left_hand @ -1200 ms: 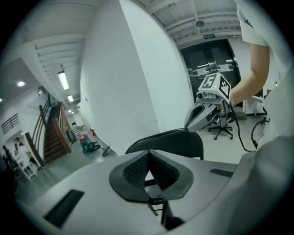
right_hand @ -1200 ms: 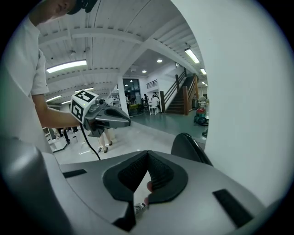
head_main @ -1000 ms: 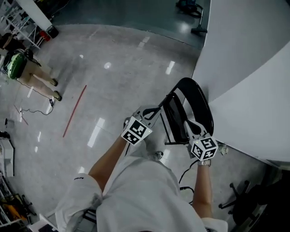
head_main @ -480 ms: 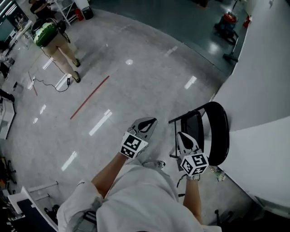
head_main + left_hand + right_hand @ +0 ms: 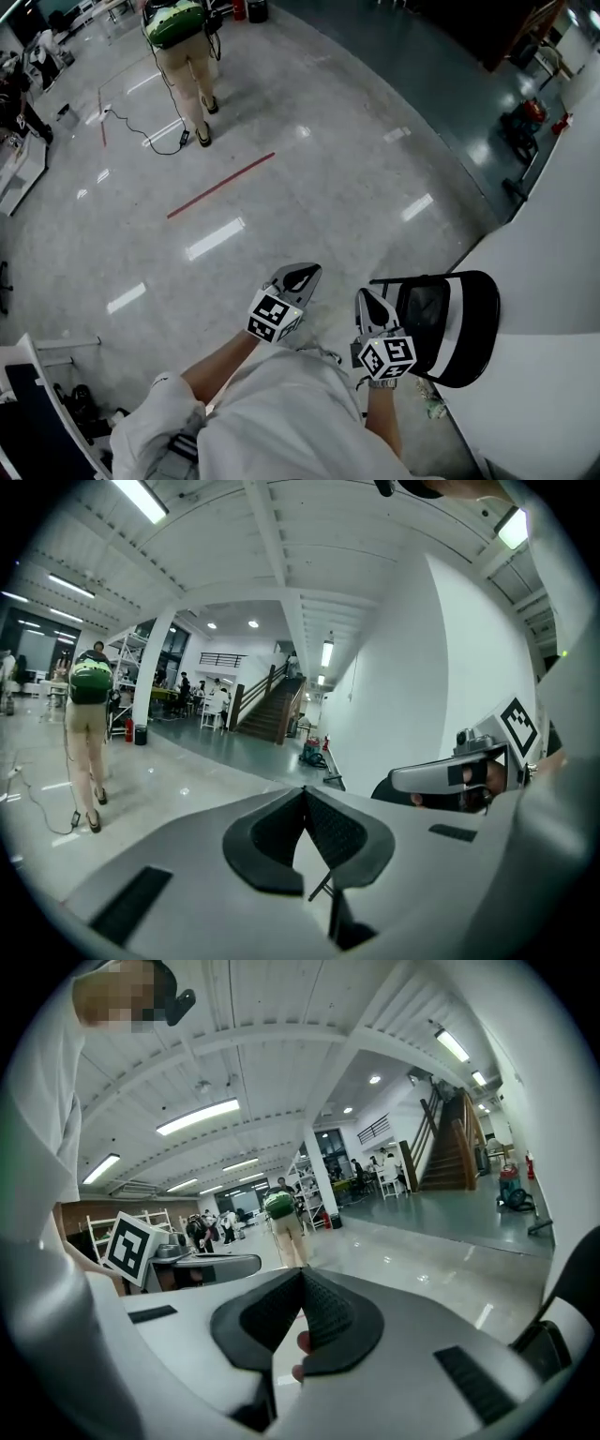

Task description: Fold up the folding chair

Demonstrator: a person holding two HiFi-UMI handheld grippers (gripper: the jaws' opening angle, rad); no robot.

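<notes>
- The left tool [image 5: 302, 273] has its grey jaws pressed together, textured black pads meeting, with nothing between.
- The right tool [image 5: 364, 298] is likewise pressed together and empty.
- The black chair [image 5: 464, 323], with a curved back, stands just right of the right tool on the glossy floor [image 5: 281, 187].

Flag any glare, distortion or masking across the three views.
Head view: overhead light glares in streaks off the polished floor, with little blur elsewhere. Left gripper view: strong fisheye, black corners, the white wall bowed. Right gripper view: the same fisheye and dark corners, a mosaic patch at top left, and bright ceiling strip lights.
</notes>
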